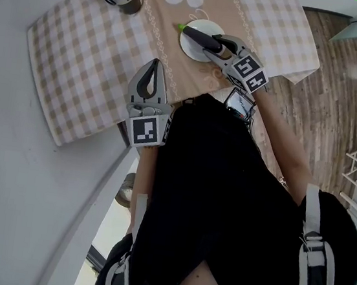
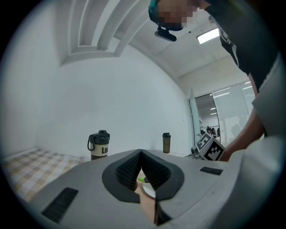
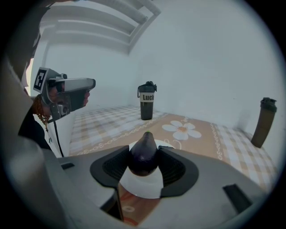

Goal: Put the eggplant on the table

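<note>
Black "Luck" bottle [image 3: 147, 102] (eggplant [image 3: 143, 154] well apart)

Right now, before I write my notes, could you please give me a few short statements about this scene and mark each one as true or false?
1. The dark purple eggplant is between the jaws of the right hand-held gripper. True.
2. The eggplant is over the round white plate. True.
3. The left hand-held gripper holds the plate. False: its jaws are together with nothing between them, and it is off to the side of the plate.
4. The dark lidded mug stands on the plate. False: it stands on the beige checked tablecloth, apart from the plate.
</note>
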Demonstrator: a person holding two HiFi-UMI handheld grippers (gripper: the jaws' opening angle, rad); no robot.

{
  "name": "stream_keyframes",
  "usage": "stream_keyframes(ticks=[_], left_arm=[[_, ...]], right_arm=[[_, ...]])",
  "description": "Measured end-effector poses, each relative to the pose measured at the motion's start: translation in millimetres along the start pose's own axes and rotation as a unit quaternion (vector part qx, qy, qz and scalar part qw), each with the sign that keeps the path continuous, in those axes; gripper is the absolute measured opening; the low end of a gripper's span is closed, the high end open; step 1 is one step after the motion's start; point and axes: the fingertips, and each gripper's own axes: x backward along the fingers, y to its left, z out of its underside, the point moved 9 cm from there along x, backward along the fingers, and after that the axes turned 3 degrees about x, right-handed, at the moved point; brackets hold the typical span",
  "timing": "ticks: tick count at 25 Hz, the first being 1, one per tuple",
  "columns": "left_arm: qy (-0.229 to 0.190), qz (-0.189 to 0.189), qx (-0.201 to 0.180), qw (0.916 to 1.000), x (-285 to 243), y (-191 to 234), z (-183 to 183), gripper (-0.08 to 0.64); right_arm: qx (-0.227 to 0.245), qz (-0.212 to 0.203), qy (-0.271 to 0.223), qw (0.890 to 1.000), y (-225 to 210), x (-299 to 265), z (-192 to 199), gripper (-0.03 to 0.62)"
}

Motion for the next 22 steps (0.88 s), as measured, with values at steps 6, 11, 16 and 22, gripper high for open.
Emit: stream_keyframes(ticks=[6, 11, 16, 22], left_arm=[[0.004, 0.002, -0.002, 1.0000, -5.3, 0.8, 4.0, -0.008], [0.007, 0.002, 0.004, 1.0000, -9.2, 1.0, 5.4, -0.008], [0.010, 0.002, 0.006, 0.9999, -11.2, 1.6, 7.3, -0.008], [0.013, 0.001, 0.003, 0.9999, -15.8, 4.2, 10.4, -0.008]], right_arm=[[0.002, -0.003, 0.014, 1.000, -5.2, -3.5, 5.8, 0.214], [-0.005, -0.013, 0.024, 1.000, -9.1, -5.9, 11.1, 0.215], [-0.009, -0.016, 0.034, 0.999, -10.0, -6.9, 14.9, 0.215], [-0.016, -0.022, 0.046, 0.999, -12.5, -11.3, 21.2, 0.215]])
